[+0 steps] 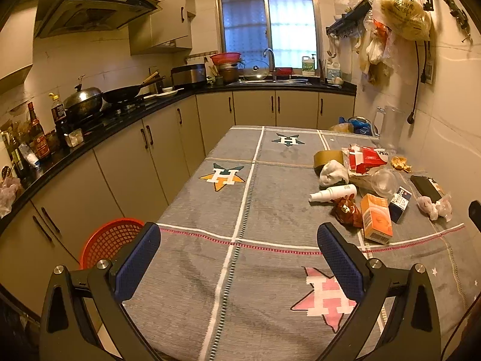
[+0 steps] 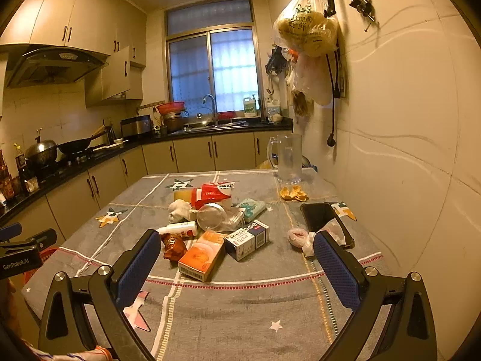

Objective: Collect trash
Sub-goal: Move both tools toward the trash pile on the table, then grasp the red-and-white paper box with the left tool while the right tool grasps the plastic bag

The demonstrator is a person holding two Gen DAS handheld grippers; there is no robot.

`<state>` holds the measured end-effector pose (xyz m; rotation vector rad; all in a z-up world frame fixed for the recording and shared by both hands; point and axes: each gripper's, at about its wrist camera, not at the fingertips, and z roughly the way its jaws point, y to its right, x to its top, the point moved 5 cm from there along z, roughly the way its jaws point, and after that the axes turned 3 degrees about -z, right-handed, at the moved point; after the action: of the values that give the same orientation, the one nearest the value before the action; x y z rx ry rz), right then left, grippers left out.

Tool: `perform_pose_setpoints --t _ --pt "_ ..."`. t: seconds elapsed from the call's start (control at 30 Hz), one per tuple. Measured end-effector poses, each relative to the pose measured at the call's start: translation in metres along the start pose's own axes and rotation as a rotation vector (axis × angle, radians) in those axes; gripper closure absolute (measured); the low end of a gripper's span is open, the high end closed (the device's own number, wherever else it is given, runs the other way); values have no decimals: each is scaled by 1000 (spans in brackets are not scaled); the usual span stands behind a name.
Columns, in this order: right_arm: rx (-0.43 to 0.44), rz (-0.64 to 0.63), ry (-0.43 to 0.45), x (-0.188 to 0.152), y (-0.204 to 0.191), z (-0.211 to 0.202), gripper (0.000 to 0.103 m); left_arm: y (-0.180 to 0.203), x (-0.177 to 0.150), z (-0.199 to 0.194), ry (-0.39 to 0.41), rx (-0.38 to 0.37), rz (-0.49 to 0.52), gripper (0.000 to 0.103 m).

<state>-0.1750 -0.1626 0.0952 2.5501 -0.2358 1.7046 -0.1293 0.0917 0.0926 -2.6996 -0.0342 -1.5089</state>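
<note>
Landmark: the trash pile (image 2: 210, 225) on the table (image 2: 240, 307).
Left wrist view: looks from the table's near end, left of the pile (image 1: 360, 186), facing the window (image 1: 267, 27) along the table (image 1: 210, 270); the pile sits right of centre, not close.
Right wrist view: looks from the near end straight at the pile, facing the window (image 2: 213, 69); nearer to the pile, with the wall just right of it.
Shared: pile, tablecloth stars, window, sink counter, stove side.
Cross-sight: left gripper (image 2: 21, 252) shows at the left edge, left of the pile.
</note>
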Motion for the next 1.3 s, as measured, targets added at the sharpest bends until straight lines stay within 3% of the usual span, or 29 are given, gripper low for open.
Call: perform_pose_setpoints --t 0.17,0.37,0.63,0.97,1.1,1.3 --pt "21 65 -81 -10 14 12 0 -6 3 6 -21 -10 10 0" --pt "-18 51 -148 -18 41 29 6 8 13 25 -91 -127 33 0" --pt "-37 74 -222 -19 84 64 12 74 49 54 -148 -300 133 0" --pt "-43 144 -339 -28 138 127 17 181 97 140 -285 -505 168 0" --pt "-21 203 -359 -29 152 142 18 213 103 180 -357 -538 152 0" --pt "7 211 -376 -29 155 162 18 248 100 223 -442 -514 155 0"
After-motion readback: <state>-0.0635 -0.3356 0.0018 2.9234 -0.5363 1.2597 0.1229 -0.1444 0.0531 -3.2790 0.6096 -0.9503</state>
